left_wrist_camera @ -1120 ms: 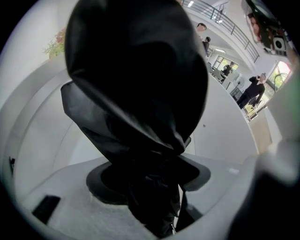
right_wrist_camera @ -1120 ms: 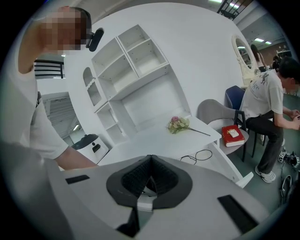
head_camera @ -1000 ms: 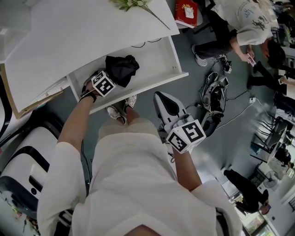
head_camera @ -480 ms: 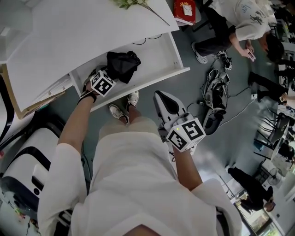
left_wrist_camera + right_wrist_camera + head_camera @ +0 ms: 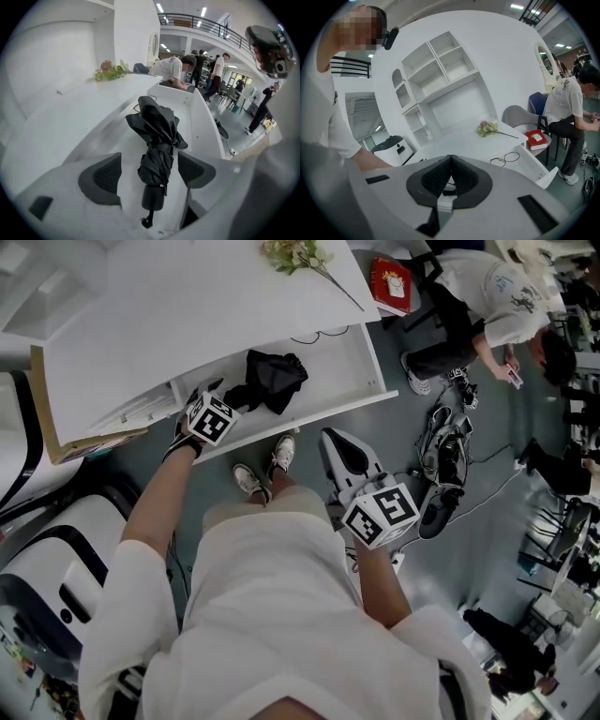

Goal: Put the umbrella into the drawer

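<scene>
White desk (image 5: 187,306), flower sprig (image 5: 298,253) at its far edge. Red book (image 5: 392,284) off its right corner. Grey floor (image 5: 487,540). White shelving unit (image 5: 436,65) on wall. Ceiling strip lights (image 5: 162,8); mezzanine railing (image 5: 197,23).

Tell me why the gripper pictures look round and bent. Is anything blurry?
Left gripper view: the wide lens bends the drawer edges and darkens the corners; the umbrella is sharp. Right gripper view: same round frame, bowed shelves, a mosaic patch top left. Head view: even light, soft shadows.

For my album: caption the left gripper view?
Left gripper, jaws just opened, straddles without touching the black umbrella lying in the drawer.
</scene>
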The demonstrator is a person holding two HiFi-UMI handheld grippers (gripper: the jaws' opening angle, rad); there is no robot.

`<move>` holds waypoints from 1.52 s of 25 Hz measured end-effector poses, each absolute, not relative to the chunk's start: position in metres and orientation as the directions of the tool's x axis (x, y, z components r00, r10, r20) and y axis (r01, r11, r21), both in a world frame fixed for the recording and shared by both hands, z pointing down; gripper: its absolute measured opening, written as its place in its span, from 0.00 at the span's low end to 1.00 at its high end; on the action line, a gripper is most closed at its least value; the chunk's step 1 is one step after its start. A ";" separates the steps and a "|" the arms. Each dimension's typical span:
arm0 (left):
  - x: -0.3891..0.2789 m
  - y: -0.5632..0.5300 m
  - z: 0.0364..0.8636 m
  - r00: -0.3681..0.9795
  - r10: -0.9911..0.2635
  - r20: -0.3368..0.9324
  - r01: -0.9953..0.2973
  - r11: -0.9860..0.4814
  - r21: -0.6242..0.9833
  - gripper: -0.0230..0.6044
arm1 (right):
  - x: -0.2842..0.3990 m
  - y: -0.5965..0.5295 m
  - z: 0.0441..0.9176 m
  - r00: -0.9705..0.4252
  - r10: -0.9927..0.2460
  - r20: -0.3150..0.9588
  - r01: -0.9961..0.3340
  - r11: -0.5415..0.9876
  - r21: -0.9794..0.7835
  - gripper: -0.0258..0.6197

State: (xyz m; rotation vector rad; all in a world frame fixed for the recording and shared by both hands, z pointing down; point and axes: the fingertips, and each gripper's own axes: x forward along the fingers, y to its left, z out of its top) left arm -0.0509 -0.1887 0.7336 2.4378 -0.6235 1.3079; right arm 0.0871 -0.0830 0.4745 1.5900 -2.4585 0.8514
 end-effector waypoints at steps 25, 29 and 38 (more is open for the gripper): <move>-0.170 -0.179 0.539 0.481 -0.743 0.465 -0.865 -0.488 0.115 0.06 | 0.034 -0.083 0.414 -0.550 -0.800 0.241 -0.827 0.481 -0.291 0.04; -0.181 -0.178 0.500 0.470 -0.784 0.405 -0.875 -0.474 0.098 0.06 | 0.033 -0.088 0.399 -0.560 -0.798 0.224 -0.823 0.504 -0.261 0.04; -0.191 -0.170 0.395 0.458 -0.863 0.212 -0.885 -0.465 0.023 0.06 | 0.074 -0.108 0.361 -0.523 -0.838 0.155 -0.844 0.484 -0.230 0.04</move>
